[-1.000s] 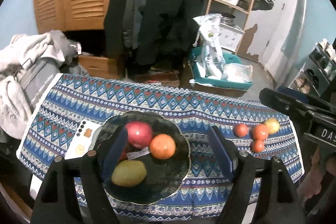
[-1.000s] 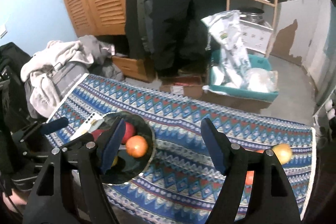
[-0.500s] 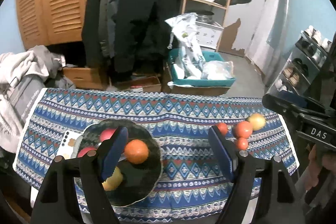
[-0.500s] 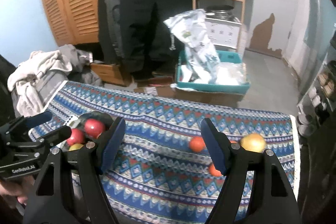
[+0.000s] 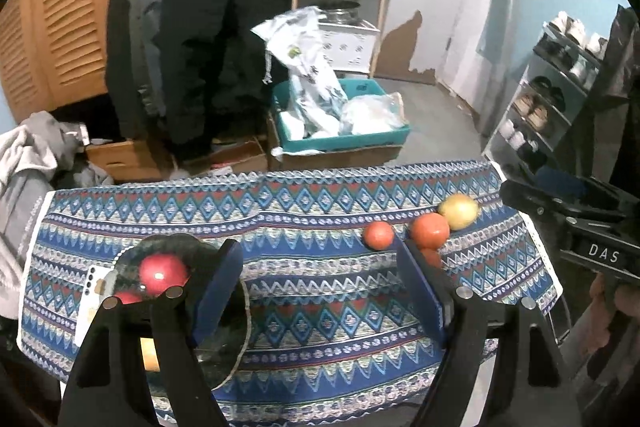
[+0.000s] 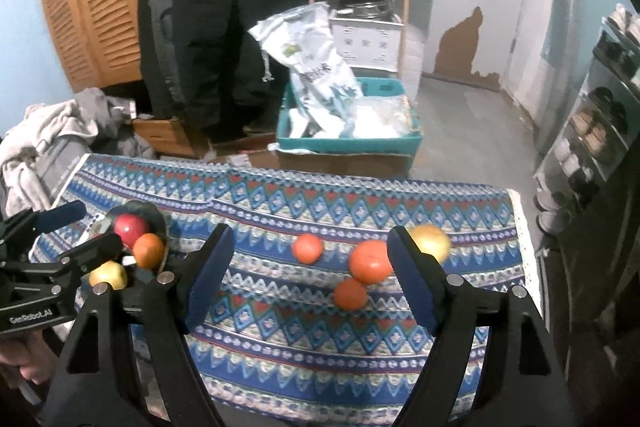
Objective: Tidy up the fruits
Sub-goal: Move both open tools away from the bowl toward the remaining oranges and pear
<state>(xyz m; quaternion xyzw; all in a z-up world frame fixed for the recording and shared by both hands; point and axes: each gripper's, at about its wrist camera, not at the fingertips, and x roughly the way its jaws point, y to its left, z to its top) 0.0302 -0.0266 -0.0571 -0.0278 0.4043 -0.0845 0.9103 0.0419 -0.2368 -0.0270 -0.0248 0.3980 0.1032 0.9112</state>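
The table [image 6: 500, 211], covered with a patterned blue cloth, is seen more from its right side than one second ago: both views are shifted from the dark plate [image 6: 158, 217] at the left end toward the loose fruits near the right end. The plate is now pushed to the lower left of the left wrist view, partly hidden behind the left finger, and a red apple [image 5: 163, 273] is seen on it; in the right wrist view an orange [image 6: 149, 250] and a yellow fruit [image 6: 108, 275] are also seen there. Near the right edge of the table four fruits are left on the cloth, close together: a yellow apple [image 6: 434, 241], a large orange [image 6: 370, 262] just beside it, a smaller orange [image 6: 350, 294] in front of that one, and another small orange [image 6: 307, 248] a little apart toward the middle. The left gripper [image 5: 320, 291] is held open and nothing is between its jaws. The jaws of the right gripper [image 6: 310, 277] are opening, wider than a second ago, and nothing is gripped; the loose fruits are framed between its fingers but are not touched. It is judged that part of the fruit is already collected and that the next pick is being prepared, probably at the large orange.
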